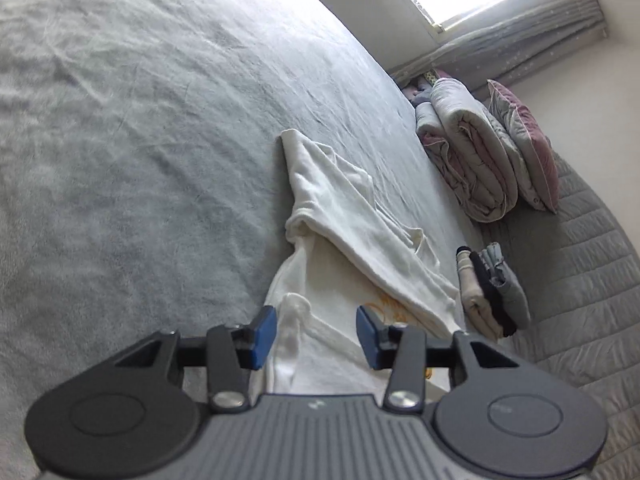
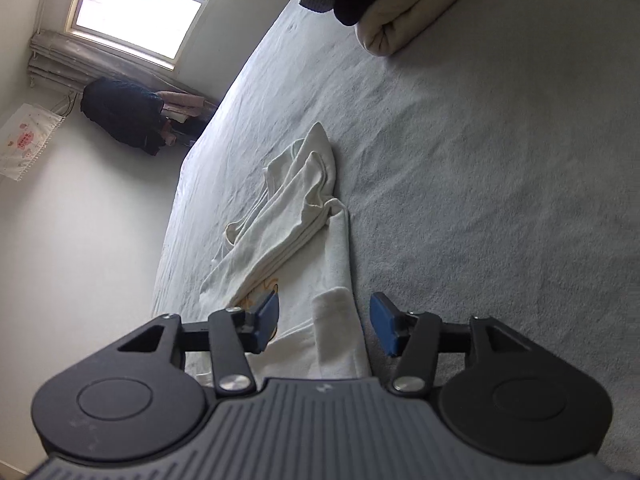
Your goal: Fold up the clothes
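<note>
Right now our white garment (image 1: 344, 240) lies partly folded on the grey bed (image 1: 140, 140). We hold the left tool (image 1: 316, 336) and right tool (image 2: 324, 326) with jaws apart, pads straddling bunched cloth without pressing it.

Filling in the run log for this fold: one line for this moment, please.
stage: mid-fold | white garment: partly folded on bed | left gripper: open | right gripper: open | folded stack: beside
</note>
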`<state>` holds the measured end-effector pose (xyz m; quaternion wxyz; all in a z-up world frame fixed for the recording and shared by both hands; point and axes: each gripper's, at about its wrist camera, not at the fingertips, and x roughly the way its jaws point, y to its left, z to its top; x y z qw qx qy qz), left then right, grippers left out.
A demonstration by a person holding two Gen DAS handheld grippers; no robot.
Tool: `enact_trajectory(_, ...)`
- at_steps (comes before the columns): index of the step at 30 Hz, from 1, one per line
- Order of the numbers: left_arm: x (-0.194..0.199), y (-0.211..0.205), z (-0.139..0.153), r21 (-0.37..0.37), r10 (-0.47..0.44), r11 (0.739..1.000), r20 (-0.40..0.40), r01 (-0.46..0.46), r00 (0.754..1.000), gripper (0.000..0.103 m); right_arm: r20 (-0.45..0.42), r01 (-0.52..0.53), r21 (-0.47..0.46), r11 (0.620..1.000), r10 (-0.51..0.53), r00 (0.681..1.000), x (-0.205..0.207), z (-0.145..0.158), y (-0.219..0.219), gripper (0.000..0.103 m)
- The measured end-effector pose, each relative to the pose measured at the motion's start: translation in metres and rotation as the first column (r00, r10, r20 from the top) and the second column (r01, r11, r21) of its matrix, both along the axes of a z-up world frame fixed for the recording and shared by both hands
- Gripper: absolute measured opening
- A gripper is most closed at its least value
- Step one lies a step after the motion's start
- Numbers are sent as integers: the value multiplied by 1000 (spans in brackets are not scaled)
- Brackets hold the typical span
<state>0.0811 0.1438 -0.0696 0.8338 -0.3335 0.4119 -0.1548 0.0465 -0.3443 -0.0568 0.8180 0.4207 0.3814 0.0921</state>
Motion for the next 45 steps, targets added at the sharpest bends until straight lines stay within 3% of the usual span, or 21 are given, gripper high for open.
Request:
enact_trajectory(3,1,-14,4,140,-41,990,34,35,999,39,24,-36,-157,987,41,999,-4,7,16,56)
enact_trajectory(7,1,-23,6,263,-83,963,76,61,994,34,50,-102,-340,935,127,991,-10,11,38,55)
enact_trajectory(9,-1,-25,6,305,-101,950,85,71,991,29,58,-128,-435,891,170,984,-10,8,52,48)
enact_trajectory(11,-4,-32,4,360,-108,931,92,68,990,22,59,-142,-501,854,197,979,-7,3,63,27)
enact_trajectory(13,-7,-38,4,407,-110,911,100,60,989,13,58,-148,-553,820,214,975,-3,-3,72,19)
enact_trajectory(15,-9,-42,6,436,-114,898,112,54,987,8,66,-136,-603,786,219,973,0,-3,81,15)
enact_trajectory(20,-19,-50,15,486,-134,873,176,32,975,7,95,-92,-725,682,231,968,-9,8,103,9)
enact_trajectory(23,-26,-53,20,511,-147,860,218,16,965,7,127,-53,-774,631,236,964,-16,12,109,7)
enact_trajectory(34,-27,-55,38,501,-66,857,347,-125,936,7,257,100,-816,569,203,945,-15,25,116,5)
enact_trajectory(40,-7,-61,25,496,0,852,323,-169,947,7,272,123,-821,557,192,943,9,18,117,5)
enact_trajectory(45,9,-68,10,521,35,832,295,-191,955,7,217,91,-834,545,172,961,33,-2,117,5)
